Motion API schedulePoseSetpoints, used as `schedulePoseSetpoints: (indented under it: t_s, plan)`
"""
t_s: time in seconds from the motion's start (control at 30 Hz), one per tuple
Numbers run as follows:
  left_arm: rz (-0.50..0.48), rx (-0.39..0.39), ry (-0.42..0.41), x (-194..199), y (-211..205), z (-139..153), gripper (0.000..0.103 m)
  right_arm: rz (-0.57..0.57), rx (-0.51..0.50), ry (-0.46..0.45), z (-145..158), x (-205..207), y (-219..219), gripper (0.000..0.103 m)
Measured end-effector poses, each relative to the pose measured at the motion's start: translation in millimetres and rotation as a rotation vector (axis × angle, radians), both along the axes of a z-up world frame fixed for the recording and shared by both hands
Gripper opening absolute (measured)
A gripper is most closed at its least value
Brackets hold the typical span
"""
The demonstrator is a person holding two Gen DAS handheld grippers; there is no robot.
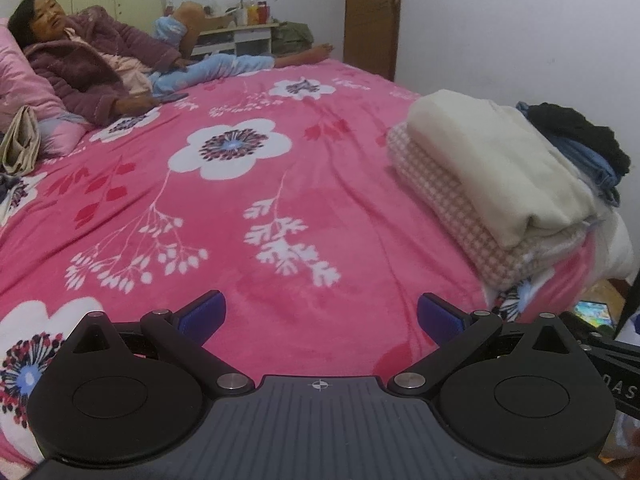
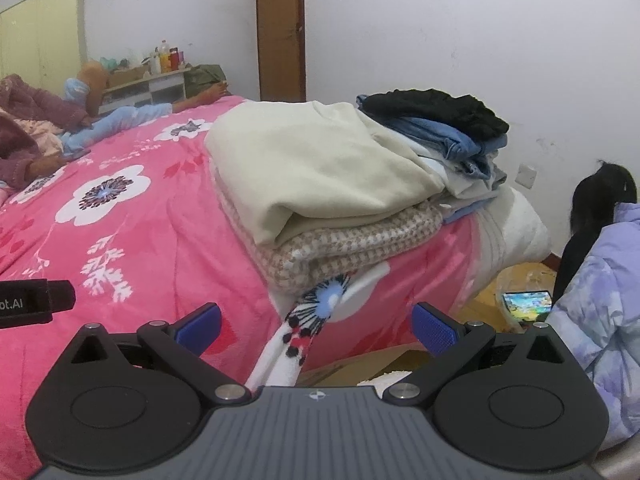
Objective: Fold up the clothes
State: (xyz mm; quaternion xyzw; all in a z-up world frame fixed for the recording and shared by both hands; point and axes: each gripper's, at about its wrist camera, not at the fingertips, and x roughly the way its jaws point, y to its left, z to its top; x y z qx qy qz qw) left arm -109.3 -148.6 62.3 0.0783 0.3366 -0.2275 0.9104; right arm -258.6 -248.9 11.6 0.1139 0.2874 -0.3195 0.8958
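Both grippers gape, holding nothing: left gripper (image 1: 321, 314) over bare blanket (image 1: 248, 216), right gripper (image 2: 316, 322) at the bed's corner. Folded stack (image 2: 320, 184) sits ahead-right of the left, dead ahead of the right, which looks nearer.

The lying person (image 2: 36, 120) is cut off by the right view's left edge. Under the cream garment (image 2: 316, 164), most of the checked one (image 2: 348, 244) is hidden. The bottles (image 1: 253, 10) are too small to read. The phone (image 1: 594, 314) is partly hidden behind the bed corner.
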Motion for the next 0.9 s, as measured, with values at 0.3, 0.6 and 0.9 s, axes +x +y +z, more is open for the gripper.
schedulePoseSetpoints:
  t_s: [0.3,0.6,0.9]
  plan:
    - [-0.029,0.009,-0.010,-5.9,-5.8,0.9,0.102,-0.007,-0.012,0.008,-0.6,-1.5,-4.0,0.103]
    - [-0.045,0.008,-0.003,-6.8,-7.1,-0.5,0.103,-0.013,-0.017,0.009,-1.2,-1.8,-5.1,0.103]
    - [-0.046,0.006,-0.001,-5.0,-4.4,-1.6,0.103,-0.007,-0.022,0.015,-2.0,0.7,-1.1,0.103]
